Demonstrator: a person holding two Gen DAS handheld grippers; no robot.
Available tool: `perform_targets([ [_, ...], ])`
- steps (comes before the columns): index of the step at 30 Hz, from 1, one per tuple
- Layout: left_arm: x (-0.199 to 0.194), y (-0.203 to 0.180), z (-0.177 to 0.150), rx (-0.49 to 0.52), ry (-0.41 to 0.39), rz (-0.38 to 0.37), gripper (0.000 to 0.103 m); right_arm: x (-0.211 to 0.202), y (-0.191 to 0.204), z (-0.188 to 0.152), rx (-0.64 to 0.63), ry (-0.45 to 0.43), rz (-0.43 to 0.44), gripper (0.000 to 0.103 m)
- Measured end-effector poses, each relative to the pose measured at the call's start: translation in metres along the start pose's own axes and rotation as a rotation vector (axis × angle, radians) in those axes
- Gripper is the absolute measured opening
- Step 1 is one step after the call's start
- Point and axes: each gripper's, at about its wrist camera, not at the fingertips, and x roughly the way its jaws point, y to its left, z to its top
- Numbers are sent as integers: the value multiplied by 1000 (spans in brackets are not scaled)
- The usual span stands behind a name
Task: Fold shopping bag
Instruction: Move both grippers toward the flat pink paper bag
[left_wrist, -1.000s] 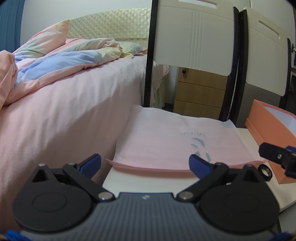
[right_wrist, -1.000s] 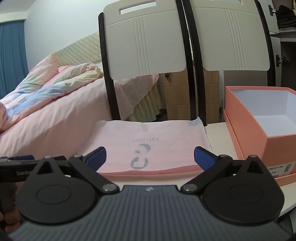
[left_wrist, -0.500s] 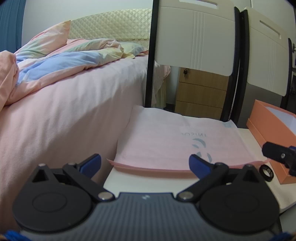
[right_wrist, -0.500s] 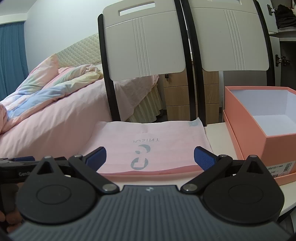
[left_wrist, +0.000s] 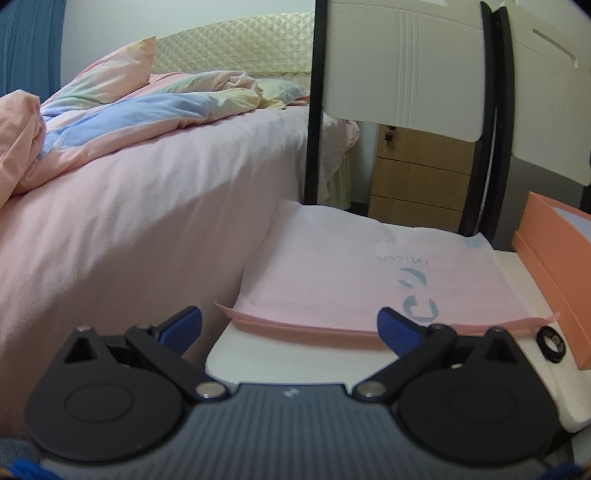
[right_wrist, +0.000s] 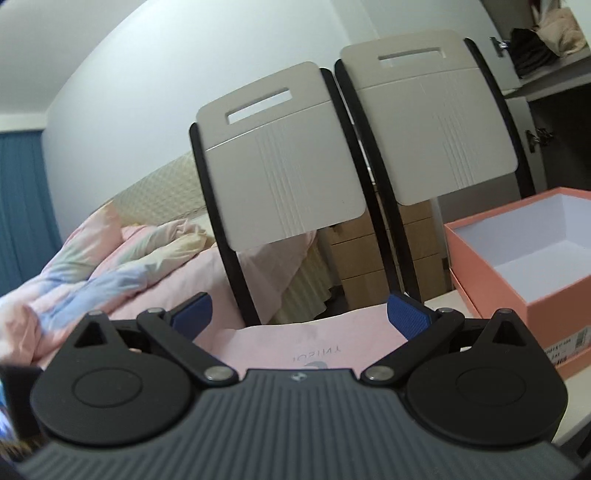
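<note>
While gaping, both grippers seemingly empty

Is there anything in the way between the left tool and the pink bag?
Nothing visible. The left tool is open, and only bare white table lies between it and the near edge of the pink bag. The small black ring sits off to the right, beside the orange box.

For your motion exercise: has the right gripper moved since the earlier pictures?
Yes. The right gripper has tilted up and rolled: the chairs now sit lower and slanted, and the bag is mostly hidden.
</note>
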Motion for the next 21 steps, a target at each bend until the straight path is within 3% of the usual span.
perform_targets([
  [4, 2, -8, -3, -1, -12, 75, 103, -2, 11, 3, 120, 7, -86, 103],
  [13, -3, -25, -11, 16, -24, 166, 103, -19, 26, -19, 244, -32, 20, 103],
  [16, -3, -27, -13, 16, -22, 178, 103, -25, 27, -23, 298, -57, 35, 103],
  [21, -1, -28, -14, 13, -8, 174, 103, -24, 30, -24, 285, -47, 46, 103],
])
